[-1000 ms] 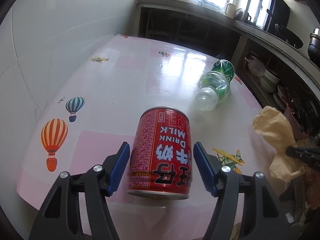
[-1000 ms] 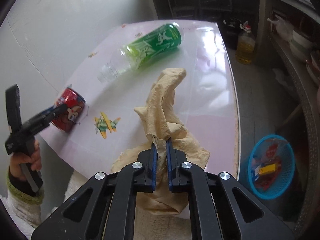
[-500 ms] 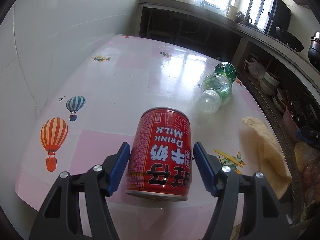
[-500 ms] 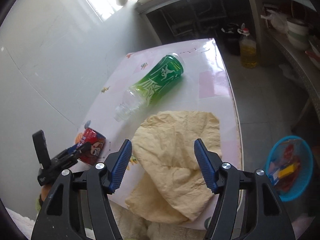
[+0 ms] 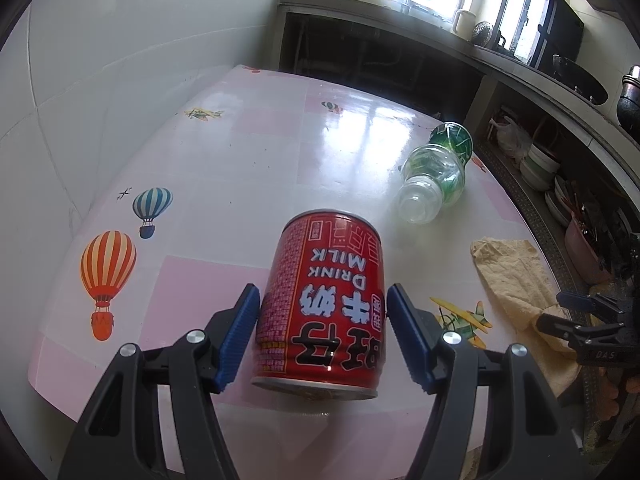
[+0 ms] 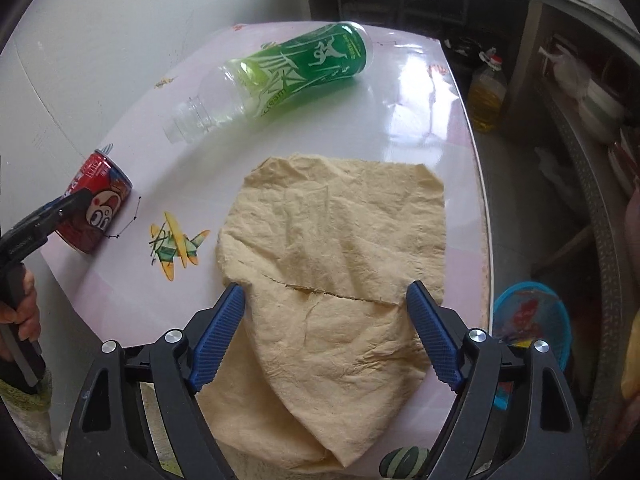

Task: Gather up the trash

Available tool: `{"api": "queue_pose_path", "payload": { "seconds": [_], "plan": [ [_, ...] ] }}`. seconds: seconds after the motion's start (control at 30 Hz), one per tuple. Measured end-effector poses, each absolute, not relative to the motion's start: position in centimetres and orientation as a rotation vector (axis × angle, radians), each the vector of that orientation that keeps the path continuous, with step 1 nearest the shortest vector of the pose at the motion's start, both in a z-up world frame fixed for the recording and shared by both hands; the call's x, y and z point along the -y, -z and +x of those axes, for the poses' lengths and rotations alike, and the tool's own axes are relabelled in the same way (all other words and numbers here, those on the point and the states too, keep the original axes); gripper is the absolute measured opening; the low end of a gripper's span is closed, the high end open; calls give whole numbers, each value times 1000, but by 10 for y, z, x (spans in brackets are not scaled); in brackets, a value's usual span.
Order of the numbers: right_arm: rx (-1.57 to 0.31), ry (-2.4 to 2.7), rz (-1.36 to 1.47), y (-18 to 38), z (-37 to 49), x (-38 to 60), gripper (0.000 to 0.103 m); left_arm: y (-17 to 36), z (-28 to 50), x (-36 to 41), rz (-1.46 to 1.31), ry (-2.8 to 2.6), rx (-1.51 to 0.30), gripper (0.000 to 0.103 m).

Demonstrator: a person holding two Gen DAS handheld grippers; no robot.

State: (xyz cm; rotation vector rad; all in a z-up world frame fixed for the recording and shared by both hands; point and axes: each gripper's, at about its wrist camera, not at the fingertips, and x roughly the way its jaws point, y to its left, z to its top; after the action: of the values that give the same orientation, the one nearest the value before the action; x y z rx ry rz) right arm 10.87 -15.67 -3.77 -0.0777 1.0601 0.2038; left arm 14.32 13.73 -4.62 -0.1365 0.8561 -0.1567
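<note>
A red milk can (image 5: 324,304) lies on its side on the pink and white table (image 5: 240,168), and my left gripper (image 5: 322,294) is shut on it, a blue pad against each flank. The right wrist view shows the same can (image 6: 100,200) at the table's left edge. A tan cloth (image 6: 332,220) is spread over the near edge of the table, partly hanging off. My right gripper (image 6: 325,290) hovers over it with jaws opening wide, pads off the cloth. A green plastic bottle (image 6: 300,68) without a cap lies on its side further back.
A blue basket (image 6: 532,320) with scraps in it stands on the floor to the right of the table. A yellow oil bottle (image 6: 486,96) stands on the floor past the far corner. Shelves with bowls (image 5: 536,168) run along the right. A white wall borders the table's left side.
My right gripper has opened and let go of the cloth, which dropped from a hanging bunch to lie flat on the table edge. The left gripper and can have not moved.
</note>
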Motion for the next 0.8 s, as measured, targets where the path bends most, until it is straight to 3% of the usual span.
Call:
{"api": "queue_pose_path", "payload": {
  "seconds": [0.23,0.37,0.43,0.5,0.8],
  "plan": [
    [-1056,-155,-120,39,101,151,62,46,142,-137,-141,159,-859,64],
    [-1048,-140,-90,36,98,152,37,47,145,-135,-138,156,-864,64],
    [-1040,-135,-65,35,98,155,19,46,147,-134,-131,152,-868,64],
    [-1038,-143,-19,33,96,161,12,46,148,-132,-128,148,-871,64],
    [-951,-203,132,5,100,178,6,44,154,-124,-102,120,-895,64]
  ]
}}
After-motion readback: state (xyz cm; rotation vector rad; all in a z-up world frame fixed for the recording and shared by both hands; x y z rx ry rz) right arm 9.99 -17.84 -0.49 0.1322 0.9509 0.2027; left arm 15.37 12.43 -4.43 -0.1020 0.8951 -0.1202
